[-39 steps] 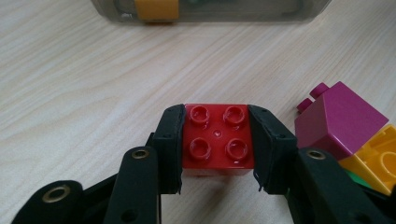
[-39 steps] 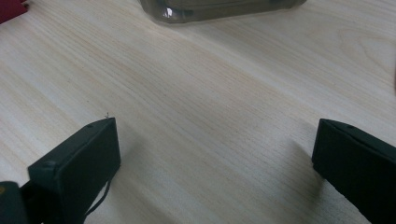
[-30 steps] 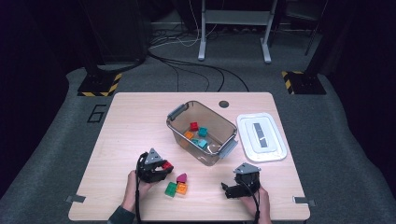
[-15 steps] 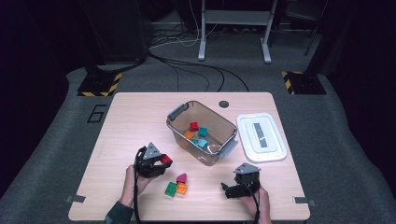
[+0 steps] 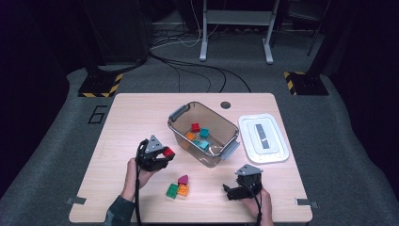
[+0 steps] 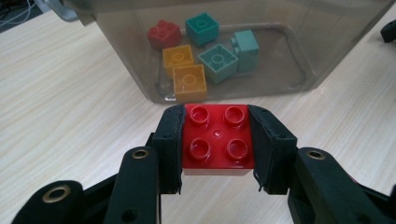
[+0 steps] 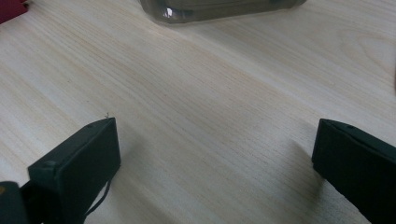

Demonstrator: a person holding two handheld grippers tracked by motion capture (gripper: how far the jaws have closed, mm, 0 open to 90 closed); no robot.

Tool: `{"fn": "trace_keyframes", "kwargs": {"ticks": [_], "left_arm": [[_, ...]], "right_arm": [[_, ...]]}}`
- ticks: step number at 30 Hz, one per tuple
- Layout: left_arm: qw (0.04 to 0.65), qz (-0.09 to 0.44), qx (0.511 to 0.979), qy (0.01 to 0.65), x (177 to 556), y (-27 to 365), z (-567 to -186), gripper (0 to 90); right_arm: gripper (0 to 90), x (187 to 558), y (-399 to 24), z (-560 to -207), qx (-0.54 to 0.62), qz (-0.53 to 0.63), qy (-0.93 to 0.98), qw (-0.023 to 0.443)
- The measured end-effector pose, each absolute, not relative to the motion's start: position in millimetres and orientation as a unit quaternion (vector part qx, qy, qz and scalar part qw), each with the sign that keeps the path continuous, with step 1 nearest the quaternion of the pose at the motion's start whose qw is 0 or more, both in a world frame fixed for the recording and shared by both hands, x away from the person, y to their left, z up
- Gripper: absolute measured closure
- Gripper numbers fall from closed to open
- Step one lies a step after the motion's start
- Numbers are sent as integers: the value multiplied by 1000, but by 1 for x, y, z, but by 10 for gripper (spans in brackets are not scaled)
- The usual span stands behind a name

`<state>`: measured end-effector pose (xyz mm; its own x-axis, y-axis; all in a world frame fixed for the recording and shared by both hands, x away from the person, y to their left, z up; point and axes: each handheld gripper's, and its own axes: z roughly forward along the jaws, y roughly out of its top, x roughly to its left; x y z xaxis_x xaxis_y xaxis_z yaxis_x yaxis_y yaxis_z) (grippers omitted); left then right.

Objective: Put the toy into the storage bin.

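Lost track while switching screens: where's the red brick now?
The red brick sits clamped in the left gripper, just short of the clear bin.

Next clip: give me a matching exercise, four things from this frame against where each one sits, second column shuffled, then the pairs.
Things:
1. red four-stud brick
2. white lid
3. magenta roof-shaped block
4. teal bricks

Places:
A. inside the clear bin
B. flat on the table, on the bin's right in the high view
C. clamped in the left gripper
D. on the table beside a green and an orange block, between the two hands

Pairs: 1-C, 2-B, 3-D, 4-A
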<state>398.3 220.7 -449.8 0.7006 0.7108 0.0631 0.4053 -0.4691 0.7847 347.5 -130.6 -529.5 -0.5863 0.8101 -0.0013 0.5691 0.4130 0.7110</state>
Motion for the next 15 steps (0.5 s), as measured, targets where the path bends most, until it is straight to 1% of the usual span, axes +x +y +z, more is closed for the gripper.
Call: {"fn": "trace_keyframes", "kwargs": {"ticks": [15], "left_arm": [[399, 207, 831, 328, 414, 217, -431, 590]], "right_arm": [[3, 347, -131, -530, 419, 343, 822, 176]]}}
